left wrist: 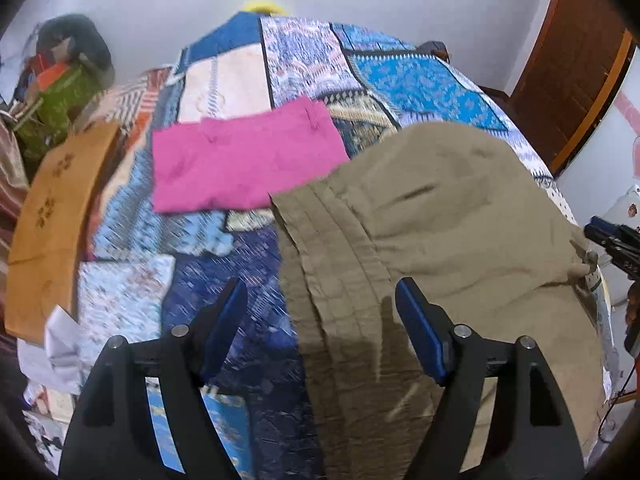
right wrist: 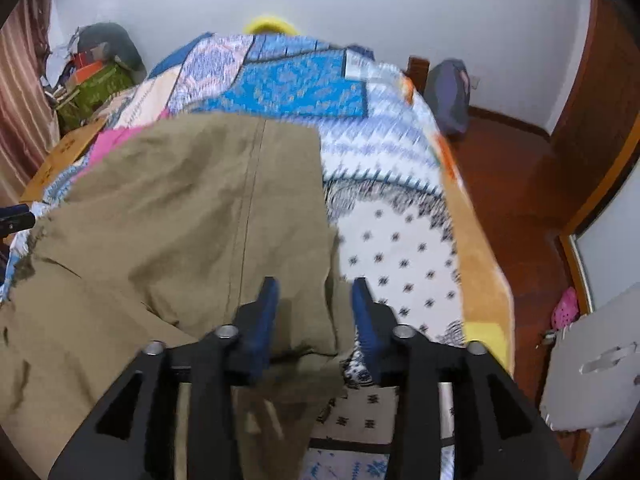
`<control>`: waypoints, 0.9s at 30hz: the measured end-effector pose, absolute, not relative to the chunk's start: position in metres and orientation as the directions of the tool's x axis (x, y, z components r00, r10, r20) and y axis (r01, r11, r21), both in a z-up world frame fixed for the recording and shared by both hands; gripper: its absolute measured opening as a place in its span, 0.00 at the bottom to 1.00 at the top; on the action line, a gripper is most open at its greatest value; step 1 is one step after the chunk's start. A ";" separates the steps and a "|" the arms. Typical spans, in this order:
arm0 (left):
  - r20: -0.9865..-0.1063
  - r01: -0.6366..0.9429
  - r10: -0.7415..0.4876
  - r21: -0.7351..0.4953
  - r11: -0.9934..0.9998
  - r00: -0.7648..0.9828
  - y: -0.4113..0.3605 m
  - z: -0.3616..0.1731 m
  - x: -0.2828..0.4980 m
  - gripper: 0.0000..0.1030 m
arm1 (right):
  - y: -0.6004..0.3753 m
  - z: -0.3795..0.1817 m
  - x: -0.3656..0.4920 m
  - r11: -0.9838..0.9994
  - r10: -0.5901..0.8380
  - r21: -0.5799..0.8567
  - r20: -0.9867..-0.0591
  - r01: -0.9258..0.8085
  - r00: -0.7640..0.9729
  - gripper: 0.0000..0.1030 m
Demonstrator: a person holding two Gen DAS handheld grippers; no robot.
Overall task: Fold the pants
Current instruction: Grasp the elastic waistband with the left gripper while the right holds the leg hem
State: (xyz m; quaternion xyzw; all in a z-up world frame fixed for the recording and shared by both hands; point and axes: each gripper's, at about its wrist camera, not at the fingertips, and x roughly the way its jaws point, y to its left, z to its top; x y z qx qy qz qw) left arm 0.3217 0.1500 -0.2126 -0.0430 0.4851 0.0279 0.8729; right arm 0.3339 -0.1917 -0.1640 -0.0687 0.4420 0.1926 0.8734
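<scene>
Khaki pants [left wrist: 432, 216] lie on patchwork bedspread [left wrist: 420, 80], beside folded pink garment [left wrist: 240, 160]. Left gripper [left wrist: 322, 304] wide open, empty; right gripper [right wrist: 314, 300] half open over pants edge, gripping nothing. Likely between folds; next needs fresh grasp on edges.

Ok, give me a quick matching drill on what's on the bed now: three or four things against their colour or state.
Things:
1. pants
2. folded garment
3. left gripper
4. cardboard box

Descriptions:
A. pink
B. khaki
C. orange-brown
D. open, nothing held

Pairs: 1-B, 2-A, 3-D, 4-C
</scene>
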 end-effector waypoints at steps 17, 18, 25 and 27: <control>-0.892 -0.123 0.000 -0.063 0.990 0.453 0.187 -0.248 0.413 0.81 | -0.143 -0.168 0.432 0.899 0.312 0.054 -0.775 -0.435 0.549 0.71; -0.894 -0.119 -0.002 -0.061 0.991 0.447 0.187 -0.251 0.417 0.81 | -0.138 -0.172 0.437 0.897 0.308 0.044 -0.777 -0.441 0.549 0.70; -0.902 -0.097 -0.052 -0.103 0.990 0.428 0.185 -0.269 0.434 0.81 | -0.118 -0.194 0.463 0.864 0.311 0.022 -0.810 -0.504 0.498 0.69; -0.906 -0.095 -0.058 -0.107 0.990 0.420 0.183 -0.272 0.438 0.81 | -0.115 -0.198 0.470 0.851 0.317 0.030 -0.825 -0.524 0.467 0.68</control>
